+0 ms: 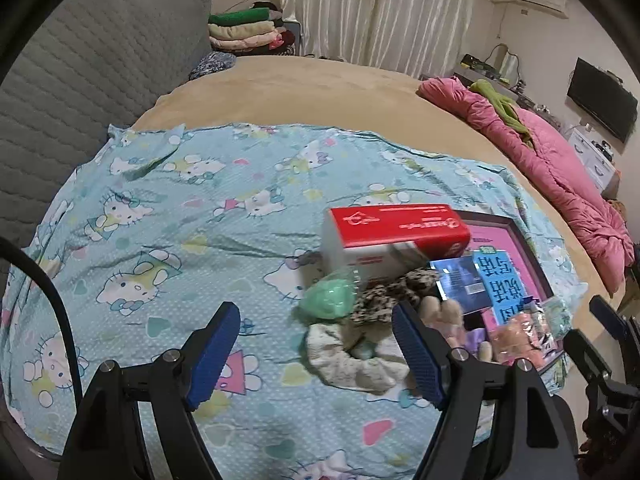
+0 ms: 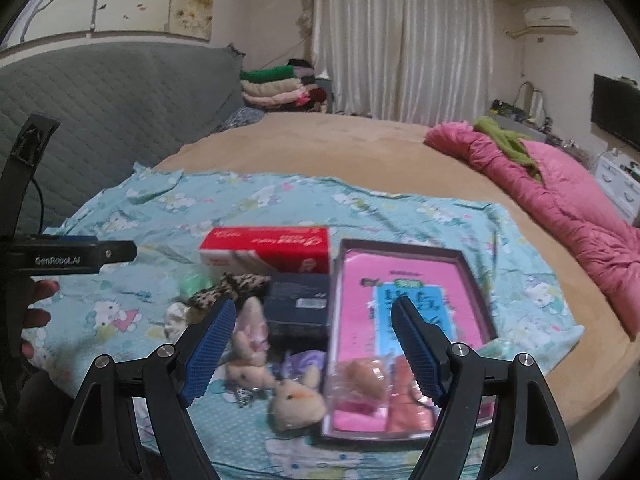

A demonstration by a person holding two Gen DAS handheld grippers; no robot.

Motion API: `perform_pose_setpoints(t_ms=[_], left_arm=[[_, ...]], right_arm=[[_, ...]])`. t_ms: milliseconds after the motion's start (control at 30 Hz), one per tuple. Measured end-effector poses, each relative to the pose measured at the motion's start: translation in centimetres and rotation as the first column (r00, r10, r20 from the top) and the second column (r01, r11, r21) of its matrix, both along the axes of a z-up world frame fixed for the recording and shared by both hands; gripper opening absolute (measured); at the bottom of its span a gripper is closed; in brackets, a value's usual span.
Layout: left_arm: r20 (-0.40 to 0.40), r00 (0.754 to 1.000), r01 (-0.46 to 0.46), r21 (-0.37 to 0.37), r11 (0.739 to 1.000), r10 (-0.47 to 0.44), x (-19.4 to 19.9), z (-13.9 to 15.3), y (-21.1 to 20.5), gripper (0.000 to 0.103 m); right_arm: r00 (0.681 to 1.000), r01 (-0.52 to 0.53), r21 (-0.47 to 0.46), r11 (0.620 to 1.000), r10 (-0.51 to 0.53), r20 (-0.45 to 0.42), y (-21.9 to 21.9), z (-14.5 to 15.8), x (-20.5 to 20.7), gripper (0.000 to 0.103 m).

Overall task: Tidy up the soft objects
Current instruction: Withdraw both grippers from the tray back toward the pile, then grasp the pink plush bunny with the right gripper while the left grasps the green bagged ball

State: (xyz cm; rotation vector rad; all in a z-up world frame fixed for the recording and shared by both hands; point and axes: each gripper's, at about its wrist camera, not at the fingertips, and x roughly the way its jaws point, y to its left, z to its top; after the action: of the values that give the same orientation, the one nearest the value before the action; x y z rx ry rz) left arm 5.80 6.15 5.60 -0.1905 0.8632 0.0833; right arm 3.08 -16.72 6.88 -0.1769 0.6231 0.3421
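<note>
Soft toys [image 2: 256,344] and scrunchies [image 1: 352,360] are piled on a cartoon-print sheet [image 1: 160,208] spread over the bed, beside a red box [image 1: 396,224] and a pink-lined tray [image 2: 404,280]. A wrapped peach item [image 2: 400,392] is seen in the tray. The left gripper [image 1: 316,356] and the right gripper [image 2: 312,356] are held above the pile, jaws apart, with nothing gripped.

A pink quilt [image 2: 560,200] is being kept along the bed's [image 2: 340,144] edge, while folded clothes [image 2: 276,84] are being stored by white curtains [image 2: 404,40].
</note>
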Motion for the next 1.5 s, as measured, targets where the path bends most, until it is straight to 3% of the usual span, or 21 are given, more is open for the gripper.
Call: perform_pose_setpoints(t_ms=[367,533,967,1067,1333,1400,1500], left_arm=[[-0.044,0.997,0.057,-0.086,0.995,-0.061,1.2,-5.3,1.4,0.08],[-0.042,0.998,0.047,-0.181,0.982,-0.055,2.0,-6.8,2.4,0.08],[-0.086,0.995,0.029,-0.258,0.966,-0.053,6.7,-10.5,3.4,0.08],[-0.082,0.994,0.045,-0.297,0.954,-0.072,7.4,-11.0,3.6,0.08],[-0.092,0.99,0.07,-0.319,0.945,-0.104,8.8,-12.2,3.5,0.08],[-0.096,0.989,0.074,-0.329,0.942,-0.111,9.0,-12.4,3.4,0.08],[-0.096,0.988,0.082,-0.342,0.936,-0.122,9.3,-12.7,3.3,0.08]], right_arm=[[0.994,-0.047,-0.052,0.998,0.042,-0.103,3.4,-5.4,1.3,0.081],[0.991,-0.054,-0.06,0.997,0.046,-0.128,3.9,-6.8,1.9,0.081],[0.984,-0.081,-0.099,0.992,0.063,-0.168,5.6,-10.0,3.3,0.081],[0.982,-0.083,-0.127,0.988,0.06,-0.177,6.2,-10.8,3.9,0.081],[0.98,-0.106,-0.212,0.971,0.066,-0.186,7.7,-12.8,5.1,0.081],[0.98,-0.116,-0.235,0.965,0.072,-0.188,8.1,-13.2,5.3,0.076],[0.976,-0.136,-0.252,0.958,0.086,-0.201,8.6,-14.0,5.3,0.056]])
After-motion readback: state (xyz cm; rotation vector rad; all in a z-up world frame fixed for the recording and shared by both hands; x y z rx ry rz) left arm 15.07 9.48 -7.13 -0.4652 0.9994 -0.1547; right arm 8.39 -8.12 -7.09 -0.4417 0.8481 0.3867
